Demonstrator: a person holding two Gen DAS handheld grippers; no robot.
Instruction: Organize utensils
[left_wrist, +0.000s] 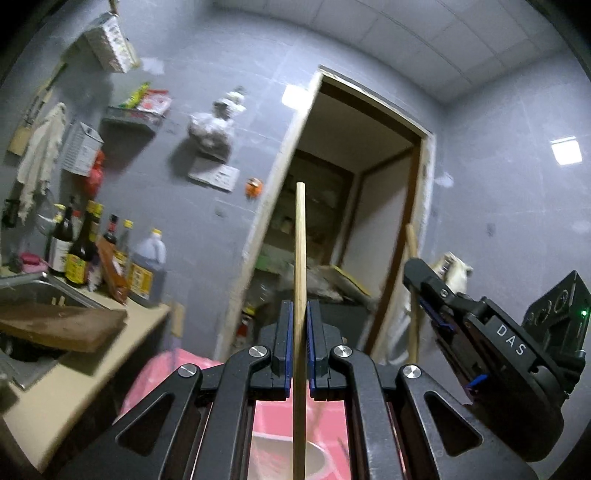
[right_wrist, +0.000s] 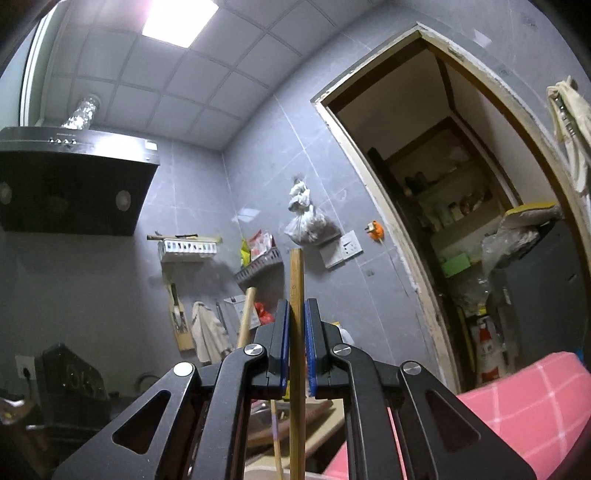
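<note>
My left gripper (left_wrist: 300, 314) is shut on a light bamboo chopstick (left_wrist: 300, 251) that stands upright between its blue pads, tip up in front of the doorway. My right gripper (right_wrist: 296, 314) is shut on a darker wooden chopstick (right_wrist: 296, 280), also upright. The right gripper shows at the right of the left wrist view (left_wrist: 436, 291), with its chopstick (left_wrist: 412, 240) rising above it. The left hand's chopstick (right_wrist: 248, 314) shows just left of my right gripper. A white bowl (left_wrist: 314, 458) lies below the left gripper on a pink checked cloth (left_wrist: 155, 384).
A counter (left_wrist: 74, 373) with a sink, a wooden board (left_wrist: 62, 325) and several sauce bottles (left_wrist: 81, 254) is at the left. A range hood (right_wrist: 70, 184) hangs on the grey tiled wall. An open doorway (right_wrist: 461, 206) leads to shelves. Wall racks (right_wrist: 258, 266) hold packets.
</note>
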